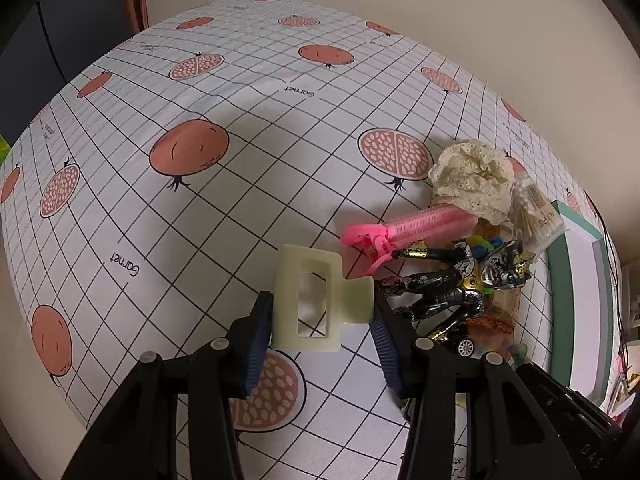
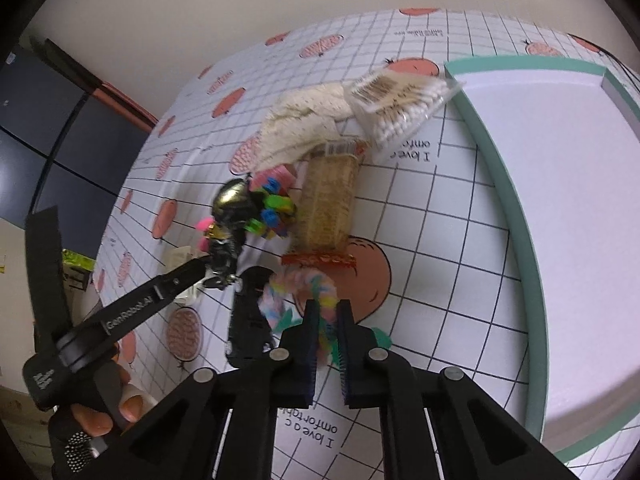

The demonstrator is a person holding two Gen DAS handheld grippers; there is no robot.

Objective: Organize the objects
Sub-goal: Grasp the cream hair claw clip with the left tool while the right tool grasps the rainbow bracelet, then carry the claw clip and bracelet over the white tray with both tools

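Right now the left gripper (image 1: 322, 322) has its two blue-padded fingers closed against the sides of a cream hair claw clip (image 1: 320, 298), holding it just above the tablecloth (image 1: 240, 128), which is white with a black grid and orange pomegranates. To the right of the clip sits a small heap of things: a pink hair roller clip (image 1: 404, 232), a black and gold toy figure (image 1: 452, 284) lying across the near side of the heap, and a cream lace scrunchie (image 1: 472, 180) at the far end. A clear packet of cotton swabs (image 1: 536, 208) leans beside the scrunchie, touching the rim of a green-edged white box (image 1: 560, 280) at the far right.

Meanwhile the right gripper (image 2: 326, 344) is nearly shut, its fingers pinched on a pastel braided hair tie (image 2: 304, 292) that lies on the cloth near the heap. Beyond it lies a packet of tan wafers (image 2: 328, 204) with a red seal, and a cluster of small bright clips (image 2: 272, 208) sits left of that. A person's hand (image 2: 108, 408) grips the left tool's handle at the near left.
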